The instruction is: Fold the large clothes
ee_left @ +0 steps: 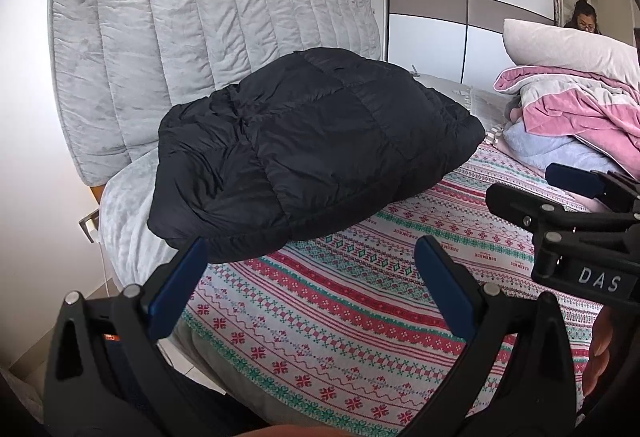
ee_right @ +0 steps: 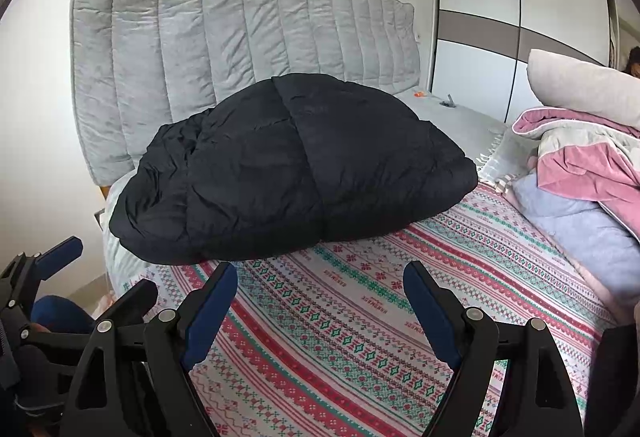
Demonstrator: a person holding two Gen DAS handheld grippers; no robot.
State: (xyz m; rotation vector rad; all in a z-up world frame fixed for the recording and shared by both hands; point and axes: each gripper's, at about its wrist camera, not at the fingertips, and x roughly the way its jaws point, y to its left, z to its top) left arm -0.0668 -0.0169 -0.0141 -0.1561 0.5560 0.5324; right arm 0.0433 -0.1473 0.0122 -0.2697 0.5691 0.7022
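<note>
A black puffer jacket (ee_left: pixel 316 153) lies folded into a thick bundle on the patterned bed sheet (ee_left: pixel 340 325), near the bed's head. It also shows in the right wrist view (ee_right: pixel 296 173). My left gripper (ee_left: pixel 312 253) is open and empty, just short of the jacket's near edge. My right gripper (ee_right: pixel 320 277) is open and empty, a little back from the jacket. The right gripper also shows at the right of the left wrist view (ee_left: pixel 560 189), and the left gripper at the lower left of the right wrist view (ee_right: pixel 100 269).
A grey padded headboard (ee_left: pixel 208 25) stands behind the jacket. A pile of pink and grey bedding (ee_left: pixel 576 109) with a white pillow (ee_left: pixel 568 45) lies at the right. A wardrobe (ee_left: pixel 468 5) stands behind. A person (ee_left: pixel 584 17) sits at the far right.
</note>
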